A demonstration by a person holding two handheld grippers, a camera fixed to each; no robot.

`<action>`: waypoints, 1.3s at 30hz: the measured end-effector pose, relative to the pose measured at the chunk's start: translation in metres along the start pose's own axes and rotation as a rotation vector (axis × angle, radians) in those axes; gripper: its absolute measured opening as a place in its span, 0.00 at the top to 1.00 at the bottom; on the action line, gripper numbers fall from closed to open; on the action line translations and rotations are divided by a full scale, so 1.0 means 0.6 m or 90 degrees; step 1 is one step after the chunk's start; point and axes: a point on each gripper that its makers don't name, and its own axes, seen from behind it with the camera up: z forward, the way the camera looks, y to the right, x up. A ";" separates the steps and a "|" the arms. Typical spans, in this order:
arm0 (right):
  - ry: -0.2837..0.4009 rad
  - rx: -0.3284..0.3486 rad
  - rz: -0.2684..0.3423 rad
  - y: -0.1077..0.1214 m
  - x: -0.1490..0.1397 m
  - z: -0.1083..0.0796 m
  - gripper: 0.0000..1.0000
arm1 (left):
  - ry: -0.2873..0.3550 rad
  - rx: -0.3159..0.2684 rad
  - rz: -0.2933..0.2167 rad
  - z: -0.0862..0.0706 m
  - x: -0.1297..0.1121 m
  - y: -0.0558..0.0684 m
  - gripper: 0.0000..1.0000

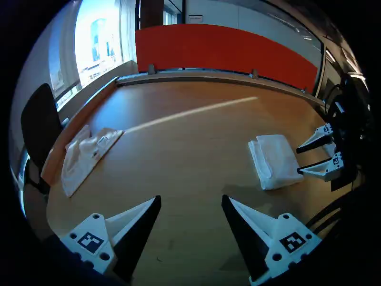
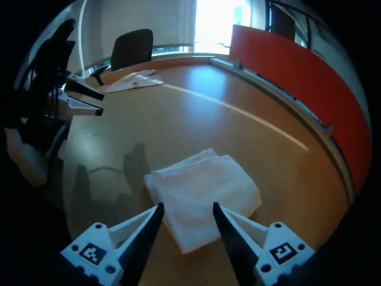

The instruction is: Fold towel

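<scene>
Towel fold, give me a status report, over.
Left gripper open, empty. Right gripper open, facing folded towel. Second towel rumpled at table edge. Nothing in the way.

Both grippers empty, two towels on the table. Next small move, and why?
Probably carry the left gripper toward the rumpled towel at the corner of the table by the chair. The folded towel in front of the right gripper already lies in a neat stack, both grippers stand open and hold nothing, and the rumpled one looks like the work left.

The left hand-held gripper [image 1: 190, 198] and right hand-held gripper [image 2: 188, 205] gape wide.
</scene>
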 end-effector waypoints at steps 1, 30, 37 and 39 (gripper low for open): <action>-0.004 -0.001 0.003 0.000 -0.008 -0.001 0.21 | 0.000 0.000 0.000 0.000 0.000 0.001 0.06; -0.072 -0.027 0.080 -0.006 -0.130 0.000 0.56 | 0.001 -0.005 0.004 -0.003 -0.004 0.016 0.06; -0.070 -0.030 0.093 -0.001 -0.133 0.002 0.87 | 0.002 -0.005 0.006 -0.003 -0.003 0.015 0.06; -0.068 -0.029 0.095 -0.001 -0.132 0.002 0.94 | 0.002 -0.005 0.008 -0.003 -0.003 0.015 0.06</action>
